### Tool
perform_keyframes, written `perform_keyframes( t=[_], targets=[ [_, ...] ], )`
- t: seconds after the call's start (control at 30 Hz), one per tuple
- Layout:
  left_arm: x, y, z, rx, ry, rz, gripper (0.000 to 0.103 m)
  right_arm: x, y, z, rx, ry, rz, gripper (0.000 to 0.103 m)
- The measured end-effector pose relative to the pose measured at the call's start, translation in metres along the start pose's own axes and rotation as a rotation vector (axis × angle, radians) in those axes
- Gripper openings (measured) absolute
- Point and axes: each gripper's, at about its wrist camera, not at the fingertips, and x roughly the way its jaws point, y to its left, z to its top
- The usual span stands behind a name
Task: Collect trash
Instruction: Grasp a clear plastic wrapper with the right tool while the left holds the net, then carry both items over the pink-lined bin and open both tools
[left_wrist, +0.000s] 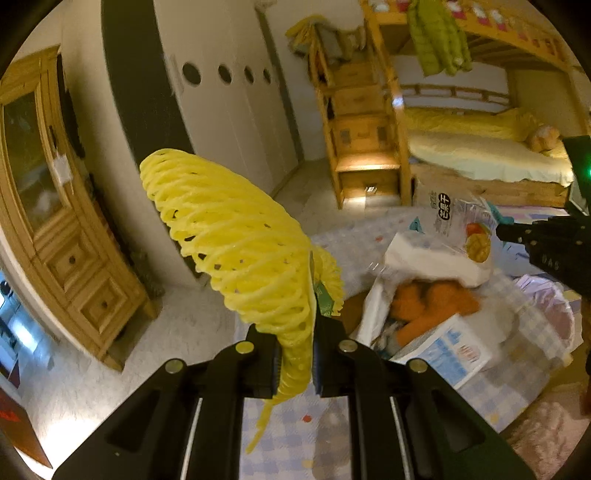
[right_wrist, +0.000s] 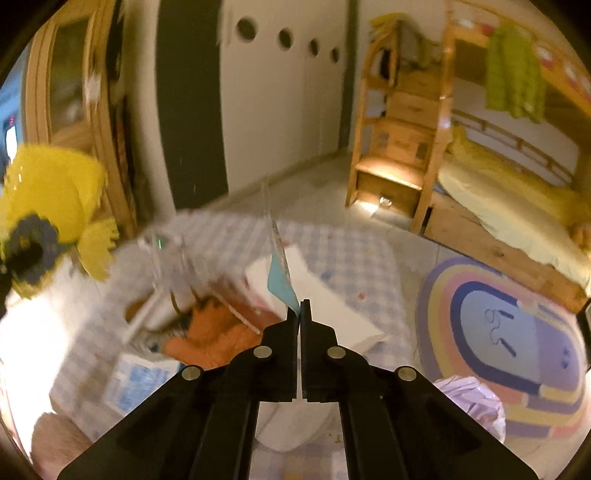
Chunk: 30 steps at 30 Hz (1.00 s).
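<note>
My left gripper (left_wrist: 295, 363) is clamped on a yellow foam net (left_wrist: 229, 240), which stands up out of the jaws, held in the air to the left of the box (left_wrist: 448, 354). My right gripper (right_wrist: 299, 308) is pinched shut on the edge of a clear wrapper (right_wrist: 279, 254) with a fruit print, hanging just above the box. The box lies on the checked mat (right_wrist: 340, 251); inside I see orange stuff (left_wrist: 432, 299) and white paper (left_wrist: 432, 258), both blurred. A pink bag (right_wrist: 476, 406) sits near the box, toward me.
</note>
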Motion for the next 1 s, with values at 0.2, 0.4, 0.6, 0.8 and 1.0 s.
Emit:
perform_keyframes(
  t=[0.2, 0.4, 0.6, 0.8, 1.0],
  targets=[
    [-0.036, -0.056, 0.009, 0.075, -0.080, -0.138, 0.010, -0.064, -0.031, -0.018, 0.114, -0.056, -0.025, 0.001],
    [-0.046, -0.156, 0.002, 0.221, -0.101, -0.318, 0.011, -0.102, -0.074, -0.062, 0.202, -0.021, -0.148, 0.001],
    [-0.046, -0.239, -0.001, 0.332, -0.097, -0.463, 0.011, -0.132, -0.124, -0.105, 0.320, 0.007, -0.289, 0.001],
    [-0.039, -0.300, 0.005, 0.396, -0.077, -0.564, 0.012, -0.143, -0.169, -0.138, 0.420, 0.033, -0.390, 0.001],
    [-0.017, -0.349, 0.011, 0.438, -0.034, -0.606, 0.012, -0.130, -0.208, -0.164, 0.499, 0.066, -0.410, 0.002]
  ],
)
